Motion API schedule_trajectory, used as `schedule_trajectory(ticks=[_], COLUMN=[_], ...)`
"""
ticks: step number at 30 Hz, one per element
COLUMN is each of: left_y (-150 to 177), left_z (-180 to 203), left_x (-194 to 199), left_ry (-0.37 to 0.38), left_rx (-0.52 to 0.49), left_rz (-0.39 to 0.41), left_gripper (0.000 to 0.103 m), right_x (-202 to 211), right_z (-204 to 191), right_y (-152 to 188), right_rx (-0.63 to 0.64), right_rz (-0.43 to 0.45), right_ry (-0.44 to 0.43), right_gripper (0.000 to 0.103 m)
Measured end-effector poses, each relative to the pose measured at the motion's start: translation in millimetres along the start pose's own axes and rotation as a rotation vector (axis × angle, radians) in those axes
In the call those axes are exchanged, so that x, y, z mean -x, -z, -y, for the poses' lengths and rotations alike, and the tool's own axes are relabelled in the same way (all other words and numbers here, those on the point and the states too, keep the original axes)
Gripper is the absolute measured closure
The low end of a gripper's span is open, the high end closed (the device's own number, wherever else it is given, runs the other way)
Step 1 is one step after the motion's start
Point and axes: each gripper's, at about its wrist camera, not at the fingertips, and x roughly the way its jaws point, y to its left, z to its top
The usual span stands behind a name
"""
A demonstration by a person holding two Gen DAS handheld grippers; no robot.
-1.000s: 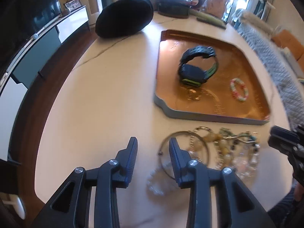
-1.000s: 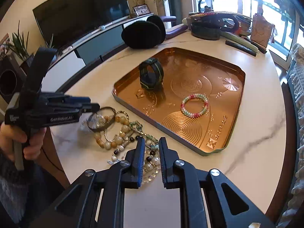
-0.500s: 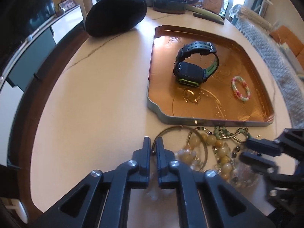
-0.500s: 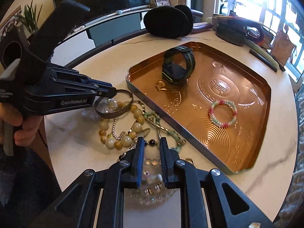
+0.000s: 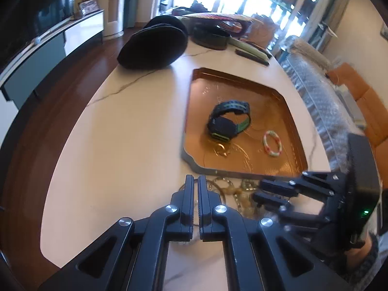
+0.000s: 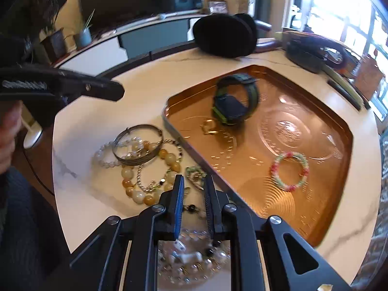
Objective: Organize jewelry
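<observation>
A copper tray holds a dark watch, a pink-green bead bracelet and a small gold piece. A pile of jewelry lies on the table left of the tray: a silver bangle, a yellow bead bracelet, a green chain. My left gripper is shut and empty, raised above the pile. My right gripper is slightly open over the pile's near edge, with pale beads below it.
The round marble table carries black ear muffs and dark cases at the back. A TV cabinet stands beyond the table's edge. A sofa is at the right.
My left gripper shut beside the silver bangle, then lifted away without it; the bangle lies on the pile. My right gripper moved closer over the pile and opened a little.
</observation>
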Motion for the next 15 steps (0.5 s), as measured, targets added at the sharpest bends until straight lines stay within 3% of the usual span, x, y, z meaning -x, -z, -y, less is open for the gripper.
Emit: schedule_trajectory(ticks=[4,7,11,15], left_y=[8.9,13.4,8.1,5.4], left_z=[-3.5,-16.0,-19.9,-14.5], left_x=[-31.7,-50.4,-51.2,-55.6], left_ry=[-0.065,-0.087,-0.093,-0.11], left_rx=[-0.015,0.035,0.04,0.018], left_rz=[-0.099,-0.17,-0.149,-0.116], left_gripper=[0.097,0.086,0.071,0.067], right_x=[-4.5,-3.4,-1.6,-1.8], right_z=[3.4,8.3,7.8,7.9], right_y=[-2.0,0.6,4.1,5.1], right_rx=[-0.007,-0.023,-0.028,-0.046], right_rz=[-0.007,-0.03,-0.027,-0.027], right_ry=[0.032,0.029,0.031,0.028], right_gripper=[0.084,0.084,0.084,0.082])
